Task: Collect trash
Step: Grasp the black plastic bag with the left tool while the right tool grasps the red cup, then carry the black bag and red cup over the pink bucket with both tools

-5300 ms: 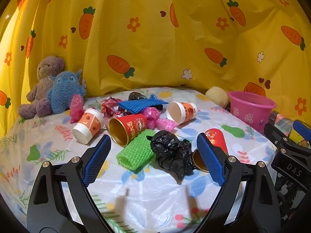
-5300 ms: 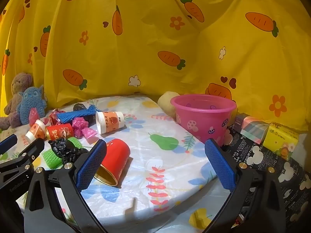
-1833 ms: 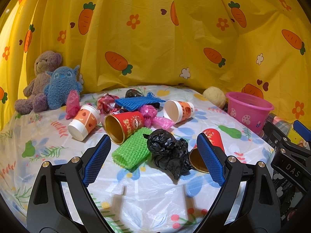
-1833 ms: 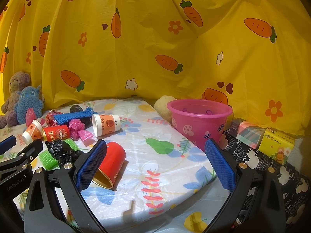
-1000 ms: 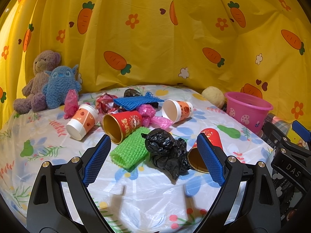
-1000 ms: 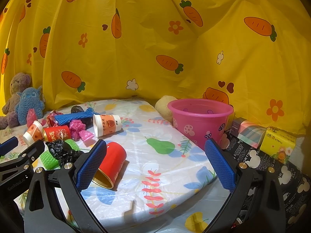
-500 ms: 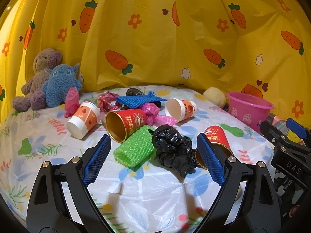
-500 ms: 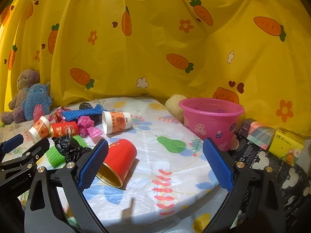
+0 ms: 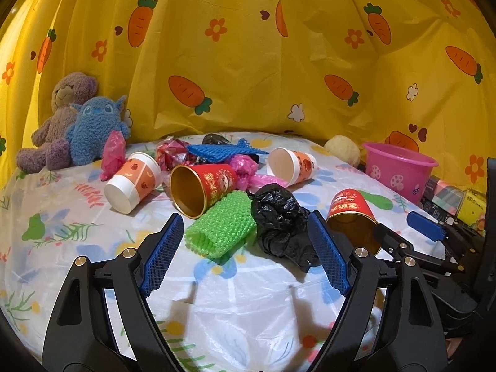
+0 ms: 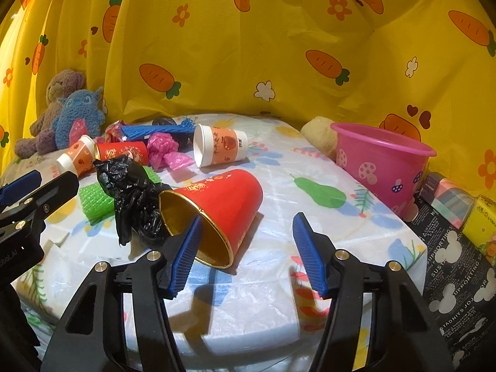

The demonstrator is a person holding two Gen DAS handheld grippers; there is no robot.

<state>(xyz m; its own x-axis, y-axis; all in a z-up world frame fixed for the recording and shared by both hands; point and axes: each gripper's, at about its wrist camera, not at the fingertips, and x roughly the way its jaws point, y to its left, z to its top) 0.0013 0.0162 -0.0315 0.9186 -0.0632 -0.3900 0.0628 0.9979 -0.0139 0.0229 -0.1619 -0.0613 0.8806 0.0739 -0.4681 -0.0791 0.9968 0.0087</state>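
Closing on the near red cup (image 10: pixel 217 214): right gripper (image 10: pixel 245 251) half-open, holding nothing, jaws just narrowing, left pad inside the rim; cup axis runs far-right; left gripper (image 9: pixel 245 257) wide, empty.

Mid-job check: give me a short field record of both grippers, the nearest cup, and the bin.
right gripper: jaws have just been closing around the rim of the red cup; one pad sits at its mouth, not yet clamped
left gripper: open, empty, facing the green mesh sleeve and black bag
red cup: on its side, mouth toward the camera, beside the black bag
pink bucket: upright at the right edge of the table; contents not visible
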